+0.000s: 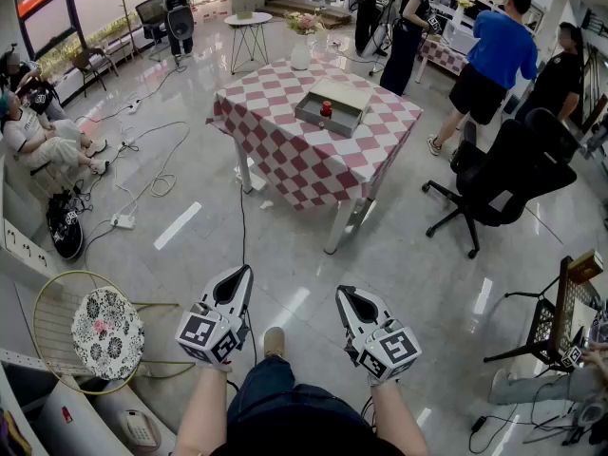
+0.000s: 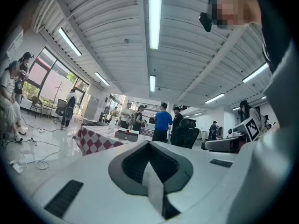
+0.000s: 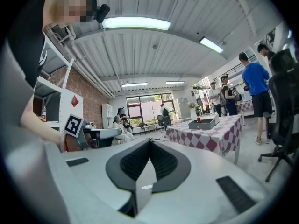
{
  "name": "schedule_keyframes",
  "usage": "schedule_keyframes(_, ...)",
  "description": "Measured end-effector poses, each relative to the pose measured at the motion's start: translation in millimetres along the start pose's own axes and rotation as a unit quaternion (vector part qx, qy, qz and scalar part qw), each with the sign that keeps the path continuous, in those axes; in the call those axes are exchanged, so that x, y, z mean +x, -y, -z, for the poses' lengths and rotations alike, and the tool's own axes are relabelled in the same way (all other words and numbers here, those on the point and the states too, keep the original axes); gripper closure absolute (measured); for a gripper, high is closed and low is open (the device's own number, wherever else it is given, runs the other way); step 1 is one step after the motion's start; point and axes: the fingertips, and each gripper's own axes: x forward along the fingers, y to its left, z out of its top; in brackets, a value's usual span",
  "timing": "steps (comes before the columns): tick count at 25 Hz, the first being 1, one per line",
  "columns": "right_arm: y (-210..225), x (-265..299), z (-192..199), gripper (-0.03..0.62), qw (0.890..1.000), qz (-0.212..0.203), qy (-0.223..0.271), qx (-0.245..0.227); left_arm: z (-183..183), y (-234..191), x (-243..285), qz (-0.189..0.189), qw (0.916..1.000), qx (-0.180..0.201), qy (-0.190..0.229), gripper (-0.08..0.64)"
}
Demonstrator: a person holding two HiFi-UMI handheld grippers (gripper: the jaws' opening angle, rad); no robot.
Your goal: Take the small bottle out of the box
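Far ahead, a shallow grey box (image 1: 328,114) lies on a red-and-white checked table (image 1: 285,164). In it stands a small bottle with a red top (image 1: 326,108). Both grippers hang low by my legs, well short of the table. The left gripper (image 1: 243,274) is shut with nothing in it, and so is the right gripper (image 1: 346,296). In the left gripper view the left gripper (image 2: 149,144) points level toward the distant box (image 2: 126,135). The right gripper view shows the right gripper (image 3: 149,142) with its jaws together, and the box (image 3: 202,124) and bottle (image 3: 198,119) to the right.
A white vase (image 1: 300,51) stands at the table's far end. A black office chair (image 1: 503,174) sits right of the table, and a wire chair with a floral cushion (image 1: 106,332) is at my left. Cables (image 1: 142,174) trail across the glossy floor. Several people stand or sit around the room.
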Motion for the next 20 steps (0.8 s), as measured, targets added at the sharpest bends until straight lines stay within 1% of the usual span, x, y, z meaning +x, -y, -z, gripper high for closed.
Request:
schedule_keyframes(4, 15.4, 29.4, -7.1, 0.591, 1.0, -0.002, -0.003, -0.007, -7.9, -22.1, 27.7, 0.002, 1.0, -0.001, 0.004, 0.552)
schedule_keyframes(10, 40.9, 65.1, -16.6, 0.591, 1.0, 0.01, 0.002, -0.006, -15.5, -46.7, 65.9, 0.014, 0.9999, -0.001, 0.0, 0.552)
schedule_keyframes(15, 60.4, 93.3, -23.9, 0.591, 1.0, 0.02, 0.002, -0.002, -22.8, -65.6, 96.7, 0.025, 0.9997, 0.004, -0.003, 0.552)
schedule_keyframes(20, 82.1, 120.5, -22.7, 0.591, 0.999, 0.034, -0.001, 0.007, -24.3, -85.5, 128.5, 0.04, 0.9992, 0.003, -0.009, 0.552)
